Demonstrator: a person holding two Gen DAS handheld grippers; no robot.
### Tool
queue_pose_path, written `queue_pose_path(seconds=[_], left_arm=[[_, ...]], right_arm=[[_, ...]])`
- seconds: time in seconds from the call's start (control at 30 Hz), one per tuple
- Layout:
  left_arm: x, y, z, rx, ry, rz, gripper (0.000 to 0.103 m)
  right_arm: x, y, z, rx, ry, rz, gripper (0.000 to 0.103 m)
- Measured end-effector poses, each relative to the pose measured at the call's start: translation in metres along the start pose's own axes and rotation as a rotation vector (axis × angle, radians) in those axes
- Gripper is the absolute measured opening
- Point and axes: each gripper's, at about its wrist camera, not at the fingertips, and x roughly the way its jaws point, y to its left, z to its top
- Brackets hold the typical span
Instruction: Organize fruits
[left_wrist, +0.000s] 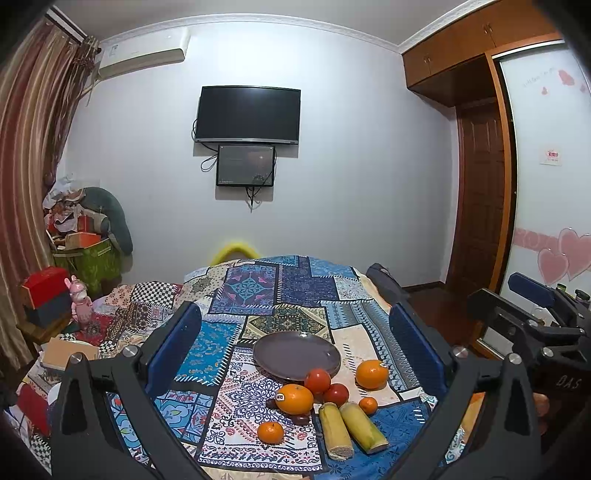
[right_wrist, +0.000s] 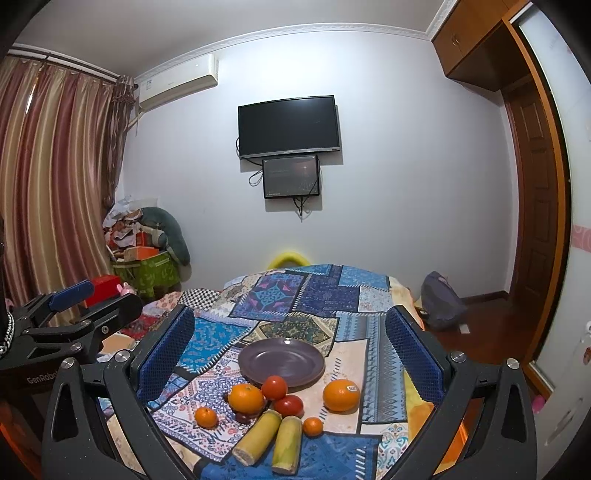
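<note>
An empty purple plate (left_wrist: 295, 352) (right_wrist: 282, 362) lies on the patchwork cloth. In front of it lie two large oranges (left_wrist: 294, 398) (left_wrist: 372, 374) (right_wrist: 341, 395), two red tomatoes (left_wrist: 317, 380) (right_wrist: 274, 387), two small mandarins (left_wrist: 270, 432) (right_wrist: 205, 417) and two yellow-green corn pieces (left_wrist: 364, 430) (right_wrist: 286, 443). My left gripper (left_wrist: 303, 332) is open and empty, held above and short of the fruit. My right gripper (right_wrist: 290, 330) is open and empty too, beside the left one.
The patchwork-covered table (left_wrist: 258, 295) drops off to the wood floor (right_wrist: 480, 332) on the right, where a dark bag (right_wrist: 441, 301) lies. Boxes and a pink toy (left_wrist: 81, 301) crowd the left. A TV (left_wrist: 247, 114) hangs on the far wall.
</note>
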Motion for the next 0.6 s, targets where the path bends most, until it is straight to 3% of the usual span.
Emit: queue_pose_path(seconds=[0.6], left_arm=[[0.0017,0.0015,-0.0017,-0.008,0.003,-0.003,0.103]], right_arm=[[0.0,0.0015,-0.0011,-0.006,-0.003,0.005,0.103]])
